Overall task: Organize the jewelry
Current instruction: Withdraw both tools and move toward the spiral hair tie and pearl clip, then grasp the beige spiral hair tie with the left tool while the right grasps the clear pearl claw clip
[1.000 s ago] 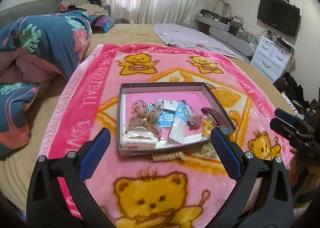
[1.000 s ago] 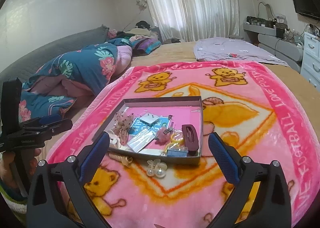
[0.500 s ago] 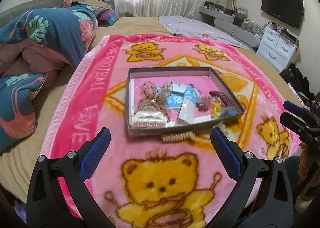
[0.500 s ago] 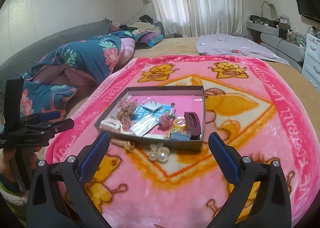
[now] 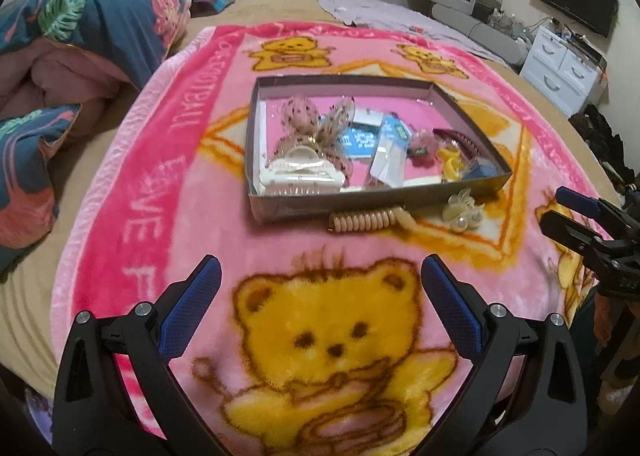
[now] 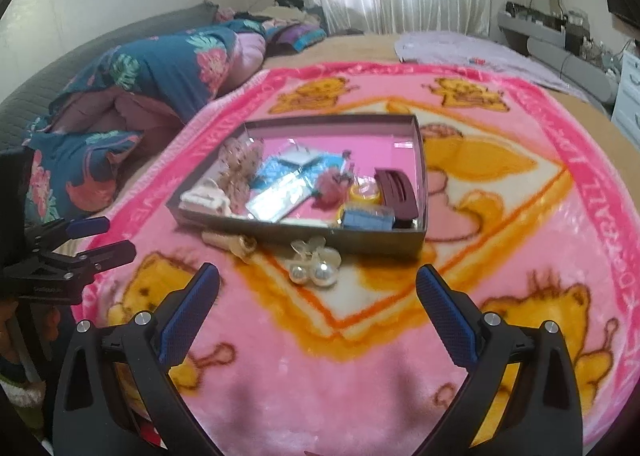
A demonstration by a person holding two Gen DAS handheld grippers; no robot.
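A shallow grey box (image 5: 360, 198) (image 6: 304, 236) lies on the pink bear blanket (image 5: 328, 332). It holds a white claw clip (image 5: 300, 176), a gauzy pink bow (image 5: 316, 124), blue cards (image 5: 360, 140) and a maroon clip (image 6: 394, 188). A beige coil hair tie (image 5: 366, 220) (image 6: 228, 242) and a pearl hair clip (image 5: 464, 210) (image 6: 314, 264) lie on the blanket against the box's near wall. My left gripper (image 5: 320, 300) is open and empty, short of the coil tie. My right gripper (image 6: 318, 304) is open and empty, just short of the pearl clip.
A blue floral quilt (image 5: 80, 40) is heaped at the blanket's left edge. A lilac cloth (image 6: 480, 50) lies at the far end of the bed. White drawers (image 5: 560, 68) and a TV (image 5: 572, 8) stand to the right.
Both grippers have pulled back and tilted down, so the box sits farther off and higher in both views. Both stay open.
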